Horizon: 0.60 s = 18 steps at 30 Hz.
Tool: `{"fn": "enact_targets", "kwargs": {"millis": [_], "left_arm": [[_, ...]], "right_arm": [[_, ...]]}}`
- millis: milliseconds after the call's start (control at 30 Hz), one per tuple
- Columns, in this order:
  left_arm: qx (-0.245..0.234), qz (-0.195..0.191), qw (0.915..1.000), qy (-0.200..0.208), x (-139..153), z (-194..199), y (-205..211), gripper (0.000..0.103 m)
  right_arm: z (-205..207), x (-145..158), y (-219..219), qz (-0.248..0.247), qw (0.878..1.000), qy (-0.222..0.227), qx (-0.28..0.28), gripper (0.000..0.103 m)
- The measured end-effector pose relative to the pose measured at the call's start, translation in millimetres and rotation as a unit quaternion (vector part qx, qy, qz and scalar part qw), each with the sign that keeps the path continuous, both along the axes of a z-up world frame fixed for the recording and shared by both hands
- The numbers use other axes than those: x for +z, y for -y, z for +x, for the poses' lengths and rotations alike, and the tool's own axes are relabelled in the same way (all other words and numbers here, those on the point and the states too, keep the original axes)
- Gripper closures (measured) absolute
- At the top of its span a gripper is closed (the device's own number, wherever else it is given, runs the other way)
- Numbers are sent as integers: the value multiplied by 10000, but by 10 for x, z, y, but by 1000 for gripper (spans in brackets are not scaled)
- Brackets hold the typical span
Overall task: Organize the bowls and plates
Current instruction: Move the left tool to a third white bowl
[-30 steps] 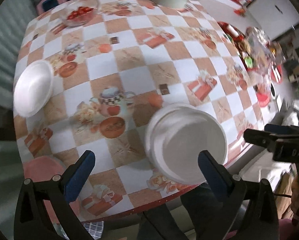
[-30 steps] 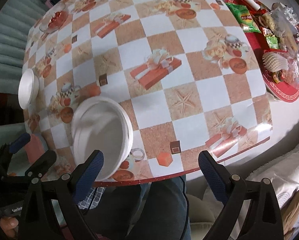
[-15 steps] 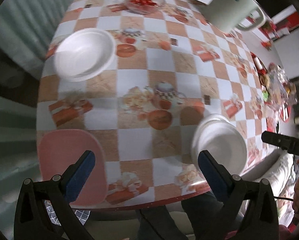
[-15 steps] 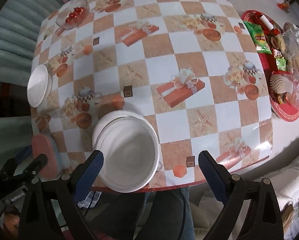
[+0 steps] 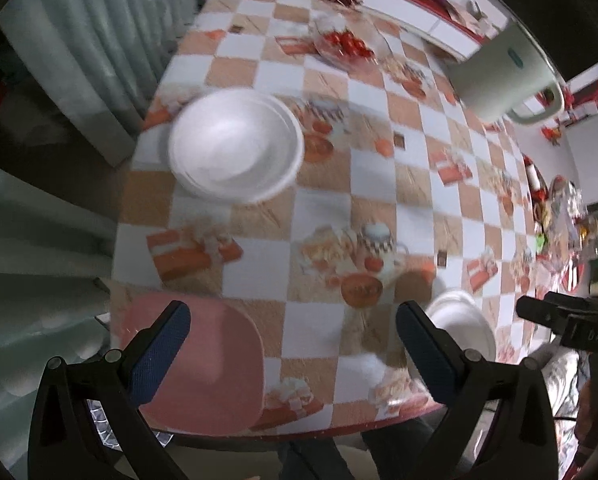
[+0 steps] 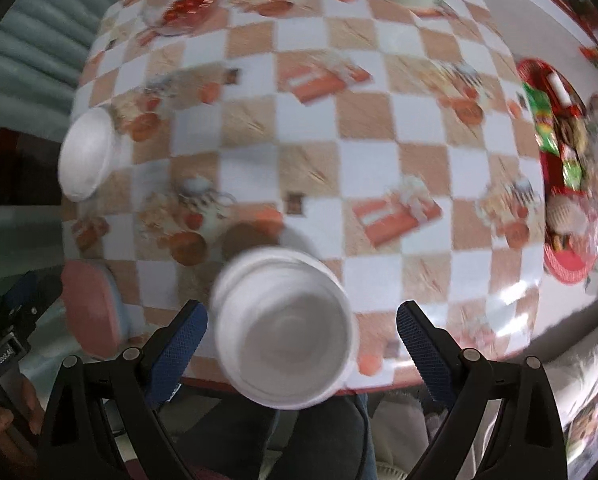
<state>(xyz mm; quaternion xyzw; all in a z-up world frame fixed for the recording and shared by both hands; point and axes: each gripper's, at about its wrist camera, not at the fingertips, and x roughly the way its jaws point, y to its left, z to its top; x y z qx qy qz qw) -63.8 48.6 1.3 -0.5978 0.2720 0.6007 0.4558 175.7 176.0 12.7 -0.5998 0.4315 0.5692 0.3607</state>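
Since the earlier frames, the left gripper (image 5: 293,336) has been swung leftward, so the far-left white plate (image 5: 235,150) is now seen ahead of it. Both jaws are spread wide and empty. Nearest, the stacked white bowls (image 6: 285,334) are set at the table's (image 6: 379,168) near edge, between the right gripper's (image 6: 301,334) fingers without visible contact. A pink plate (image 5: 203,364) lies near left. Farther off, a blurred dish, apparently of tomatoes (image 5: 345,44), is seen.

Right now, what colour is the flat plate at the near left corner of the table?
Pink. The plate shows best in the left wrist view.
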Motion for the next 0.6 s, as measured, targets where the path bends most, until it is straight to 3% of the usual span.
{"fn": "enact_targets", "kwargs": {"millis": [300,600], "left_arm": [[443,-124,9985,-297,10,-436,-111,0],[813,-466,9946,-456,-210,-824,-305,0]], "right_arm": [[-913,-81,-96,-191,9970,-338,676,7],[-1448,-398,-257,-405,9963,-448,613,6]]}}
